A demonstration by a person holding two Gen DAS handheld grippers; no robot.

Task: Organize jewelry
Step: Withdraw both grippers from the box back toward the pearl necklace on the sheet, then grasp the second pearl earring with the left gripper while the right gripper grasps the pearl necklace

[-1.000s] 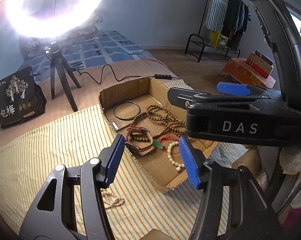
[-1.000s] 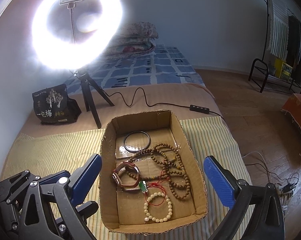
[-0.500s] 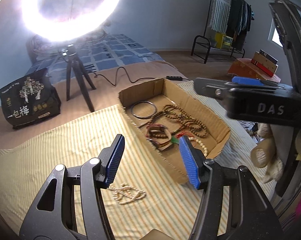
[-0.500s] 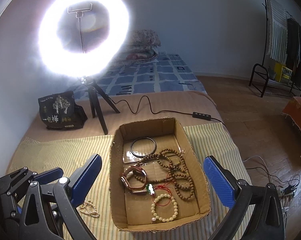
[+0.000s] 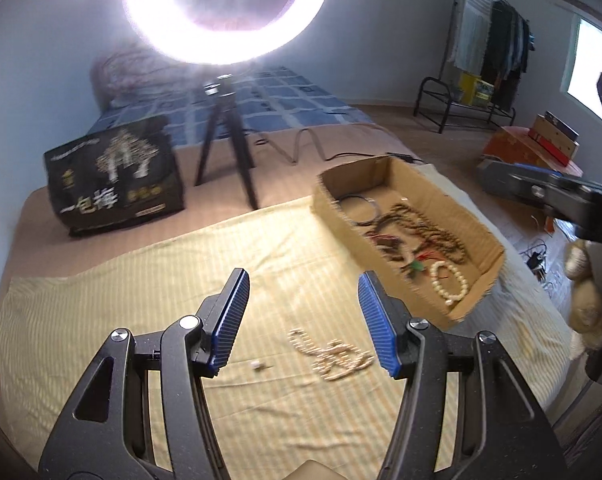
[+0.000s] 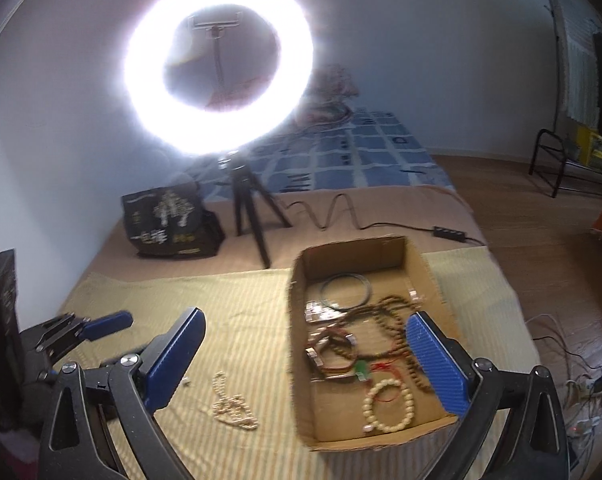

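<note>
A cardboard box [image 5: 485, 280] [image 6: 297, 344] on the striped yellow cloth holds several pieces: a dark bangle [image 6: 344, 287], brown bead strands [image 6: 393, 320], a red-brown bracelet [image 6: 333, 352] and a cream bead bracelet [image 5: 449, 282] [image 6: 389, 406]. A cream bead necklace [image 5: 333, 356] [image 6: 231, 404] lies loose on the cloth left of the box, with a small white bead [image 5: 257, 366] beside it. My left gripper [image 5: 303, 324] is open and empty, just above the loose necklace. My right gripper [image 6: 305, 364] is open and empty over the box's left wall.
A lit ring light on a black tripod [image 5: 225, 144] [image 6: 249, 208] stands behind the cloth. A black printed bag [image 5: 113, 176] [image 6: 169, 226] sits at the left. A cable and power strip [image 6: 449, 234] lie behind the box. The bed edge drops at right.
Both grippers have pulled back and swung left. The left one now looks at the loose necklace on the cloth instead of the box. Both stay open.
</note>
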